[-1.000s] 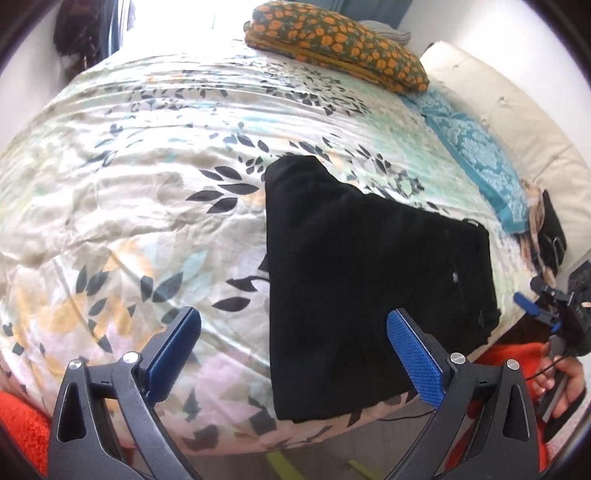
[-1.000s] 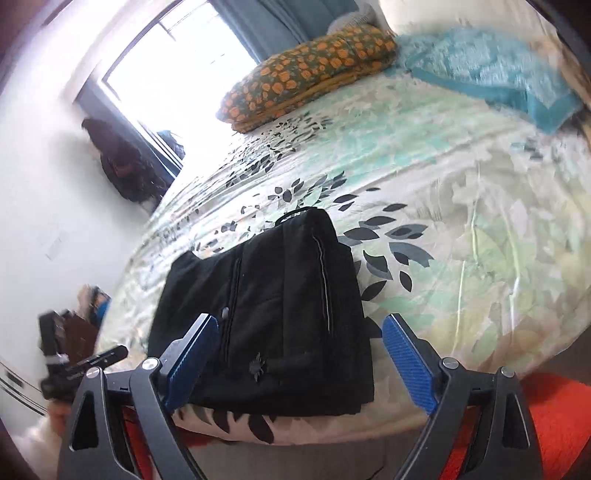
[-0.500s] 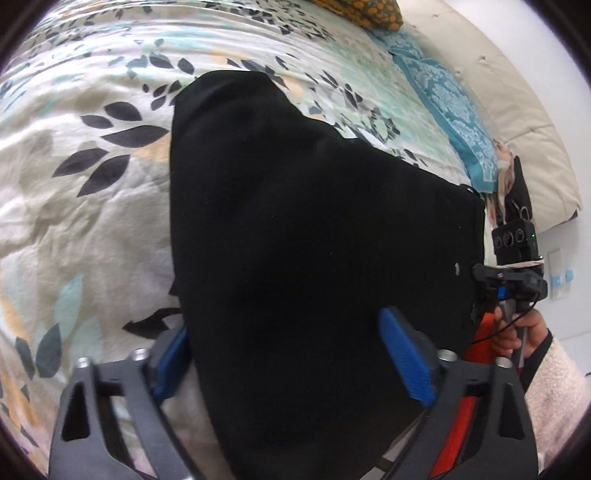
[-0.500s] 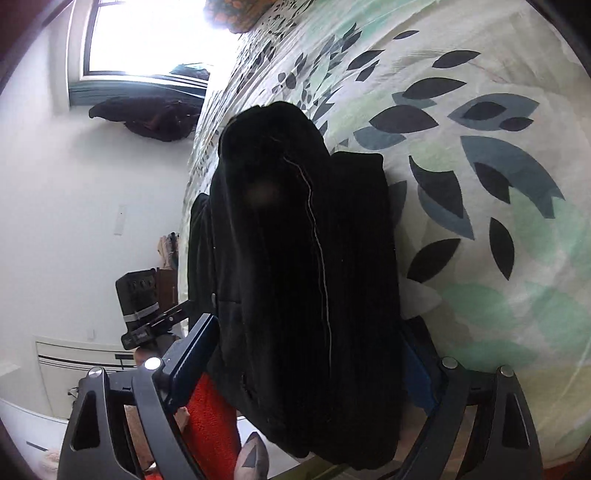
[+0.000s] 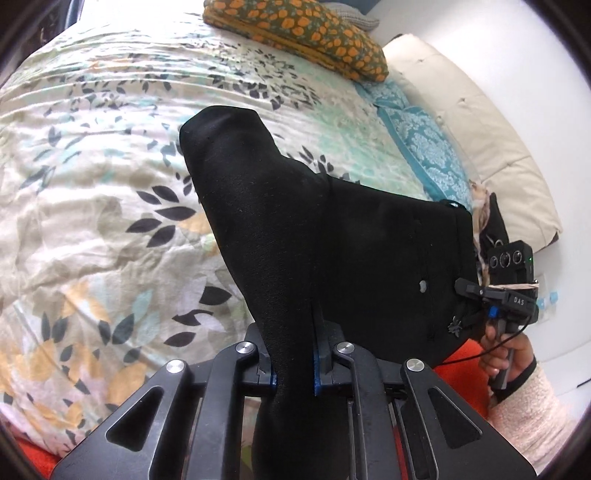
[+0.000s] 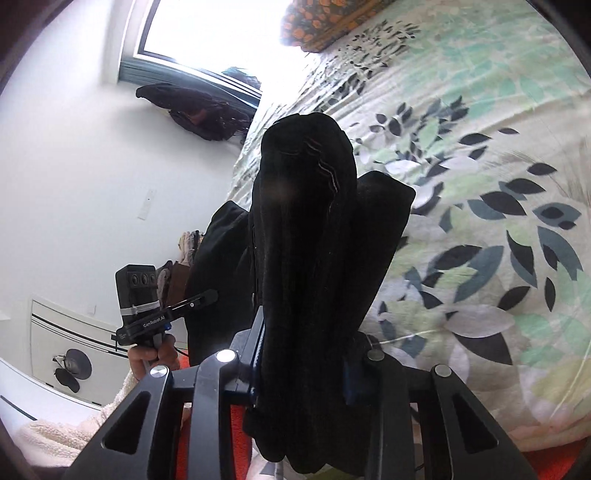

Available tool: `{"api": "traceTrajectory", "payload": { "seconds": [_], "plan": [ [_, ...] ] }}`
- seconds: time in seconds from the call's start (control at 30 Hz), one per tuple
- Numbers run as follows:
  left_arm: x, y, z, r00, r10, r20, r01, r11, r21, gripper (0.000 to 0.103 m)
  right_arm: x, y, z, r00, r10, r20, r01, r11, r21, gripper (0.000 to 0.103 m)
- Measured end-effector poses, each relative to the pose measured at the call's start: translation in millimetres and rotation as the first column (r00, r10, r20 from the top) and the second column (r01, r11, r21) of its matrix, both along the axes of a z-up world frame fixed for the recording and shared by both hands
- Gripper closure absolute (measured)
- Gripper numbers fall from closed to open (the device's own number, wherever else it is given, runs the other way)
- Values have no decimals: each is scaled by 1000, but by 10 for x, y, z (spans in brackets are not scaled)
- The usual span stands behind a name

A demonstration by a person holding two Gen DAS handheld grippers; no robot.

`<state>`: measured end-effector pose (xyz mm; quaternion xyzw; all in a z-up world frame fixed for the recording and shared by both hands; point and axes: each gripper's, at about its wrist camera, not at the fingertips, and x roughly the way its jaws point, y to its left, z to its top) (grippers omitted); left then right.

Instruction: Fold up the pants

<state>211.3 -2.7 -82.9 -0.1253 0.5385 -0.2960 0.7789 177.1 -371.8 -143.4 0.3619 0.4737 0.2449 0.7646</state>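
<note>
The black pants (image 5: 325,240) lie folded on the floral bedspread (image 5: 92,177) at the bed's near edge. My left gripper (image 5: 293,363) is shut on the near edge of the pants, cloth bunched between its blue pads. My right gripper (image 6: 303,373) is shut on the thick folded end of the pants (image 6: 317,240), which rises up in front of the lens. The right gripper also shows at the right of the left wrist view (image 5: 476,295), at the waistband end. The left gripper shows at the left of the right wrist view (image 6: 192,301).
An orange-flowered pillow (image 5: 306,33) and a teal patterned pillow (image 5: 421,147) lie at the bed's far end by a cream headboard (image 5: 480,122). A window (image 6: 207,33) and dark clothes hanging on the wall (image 6: 192,110) are beyond the bed.
Both grippers moved in from open above the bed edge and closed on the pants. The gripped edges now lift off the bedspread.
</note>
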Motion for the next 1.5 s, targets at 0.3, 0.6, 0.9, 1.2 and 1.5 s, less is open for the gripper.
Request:
{"api": "traceTrajectory", "payload": {
  "seconds": [0.3,0.6,0.9,1.2,1.5],
  "plan": [
    [84,461,-199,998,69,-5,-69,995,66,91,197,335,-81,999,20,-35,-19,999,35,71],
    [-326,556,-362,958,143,250,-240,877,417,21,82,378,-670,978,-144,-153,101,961,-258,22],
    [-1038,448,917,869,146,473,-361,842,402,4,-505,552,966,983,-76,165,177,597,-782,0],
    [-1840,148,761,865,234,443,-421,819,390,3,-1396,1374,1079,989,-65,132,145,561,-815,0],
    [-1922,-19,591,907,200,371,-367,809,460,3,-1658,1629,915,982,-97,160,186,578,-794,0]
  ]
}}
